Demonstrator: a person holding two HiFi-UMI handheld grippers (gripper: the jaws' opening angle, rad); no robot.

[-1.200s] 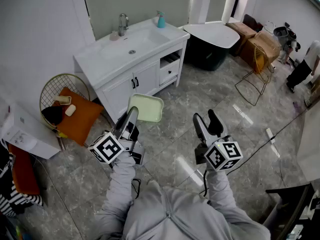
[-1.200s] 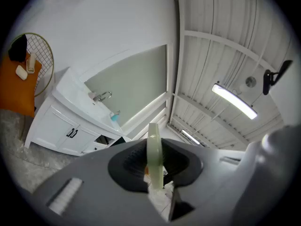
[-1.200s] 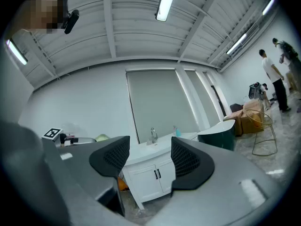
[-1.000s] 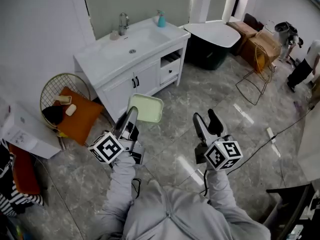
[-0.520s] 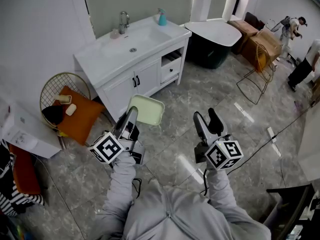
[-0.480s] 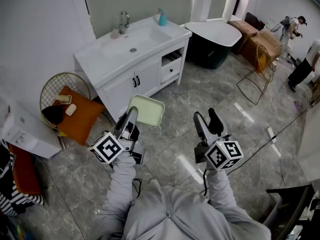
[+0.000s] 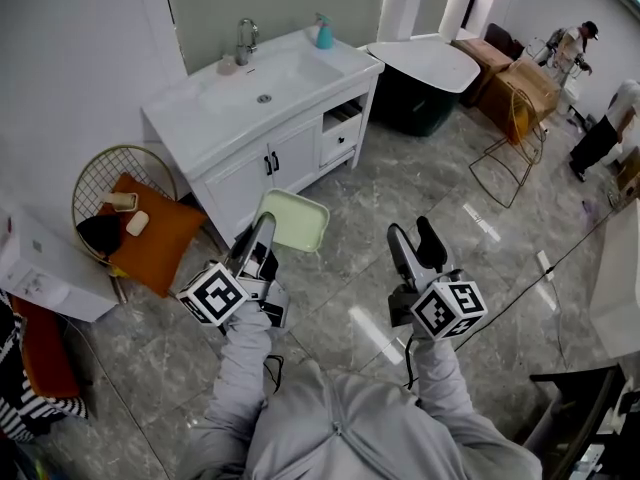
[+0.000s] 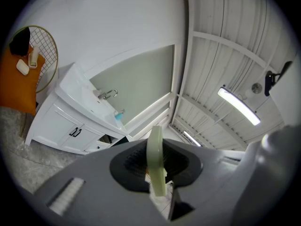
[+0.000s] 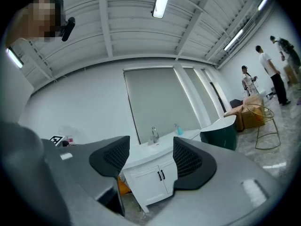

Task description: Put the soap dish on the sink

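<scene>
The left gripper (image 7: 262,228) is holding the pale green soap dish (image 7: 293,220) by its near edge. In the left gripper view the dish (image 8: 155,160) is standing edge-on between the dark fingers (image 8: 129,163), which are pressing narrow on its rim. The right gripper (image 7: 410,234) is carrying nothing: its fingers (image 9: 110,157) are standing wide apart, with only the white cabinet showing between them. Both grippers are hanging over the grey tiled floor (image 7: 400,178) in the lower middle of the head view.

Little is changing. Compared with a second ago, the sink (image 7: 262,80) at the upper left of the frame is sitting slightly further left. The wire chair (image 7: 95,183) with its orange cushion (image 7: 150,233) is sliding toward the left edge, while the dish and both grippers are keeping the same spots in the frame. A person (image 7: 572,43) at the far upper right is walking among the cardboard boxes. The grip on the dish is looking no different.

This is reading as the carry: the wearer is drifting slowly toward the sink, yet the dish is still well apart from it, out over the floor in front of the cabinet doors. The white bench (image 7: 190,123) around the basin is showing bare space near the tap (image 7: 243,40) and the teal bottle (image 7: 323,33), so the set-down is probably needing a closer approach and a lift first
</scene>
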